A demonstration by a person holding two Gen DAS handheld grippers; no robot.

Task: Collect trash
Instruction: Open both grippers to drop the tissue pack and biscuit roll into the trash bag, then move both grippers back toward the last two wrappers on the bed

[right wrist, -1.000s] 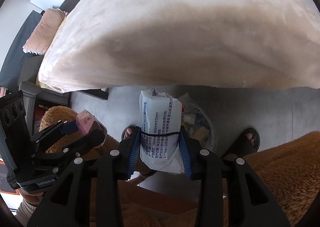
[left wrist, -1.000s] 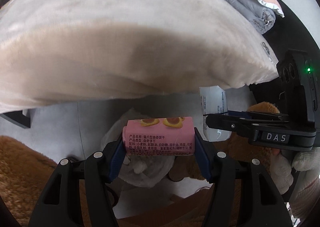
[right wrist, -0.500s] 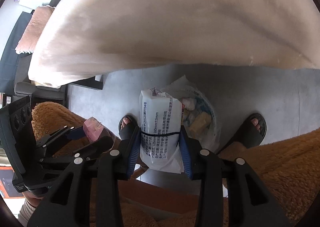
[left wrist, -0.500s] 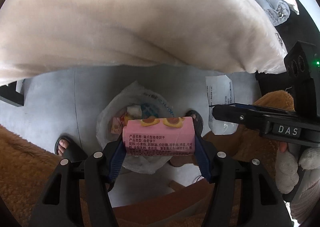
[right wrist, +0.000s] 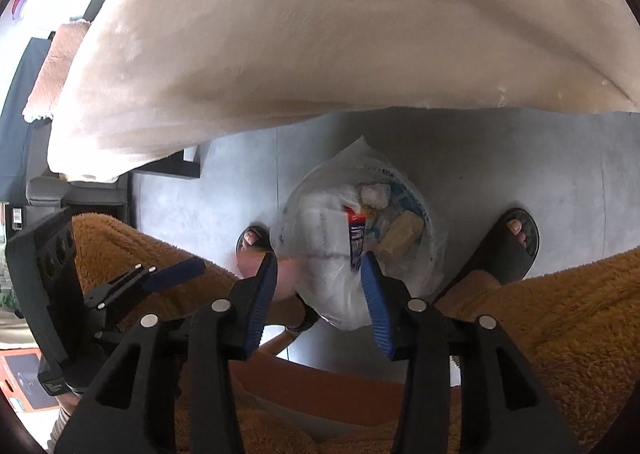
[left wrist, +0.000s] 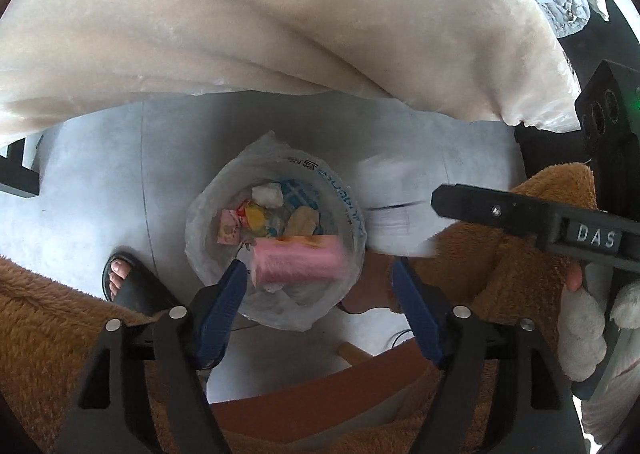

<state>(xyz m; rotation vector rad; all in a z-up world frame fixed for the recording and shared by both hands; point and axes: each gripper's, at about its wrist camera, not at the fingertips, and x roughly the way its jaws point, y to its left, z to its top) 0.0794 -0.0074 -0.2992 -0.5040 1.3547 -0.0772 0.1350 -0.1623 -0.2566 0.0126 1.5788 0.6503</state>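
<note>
A bin lined with a white plastic bag [left wrist: 276, 174] stands on the floor below both grippers, with several wrappers inside. My left gripper [left wrist: 318, 282] is opening over it. The pink biscuit packet [left wrist: 298, 262] is blurred and has come free of the blue pads, dropping into the bag. My right gripper [right wrist: 318, 278] is opening too. The white printed packet [right wrist: 324, 238] between its fingers is blurred and slipping down toward the bin [right wrist: 416, 198]. In the left wrist view that white packet [left wrist: 394, 198] falls just left of the right gripper's fingers [left wrist: 480, 208].
A cream plush cover [left wrist: 280, 34] overhangs the far side of the bin. A person's feet in black sandals [right wrist: 516, 238] stand on either side of it on the grey floor [left wrist: 100, 194]. Brown fleece clothing [right wrist: 560, 314] fills the near edge of both views.
Both grippers sank closer to the bin and tipped further down. Their jaws widened, and the pink packet and the white packet left the pads and began to drop.
</note>
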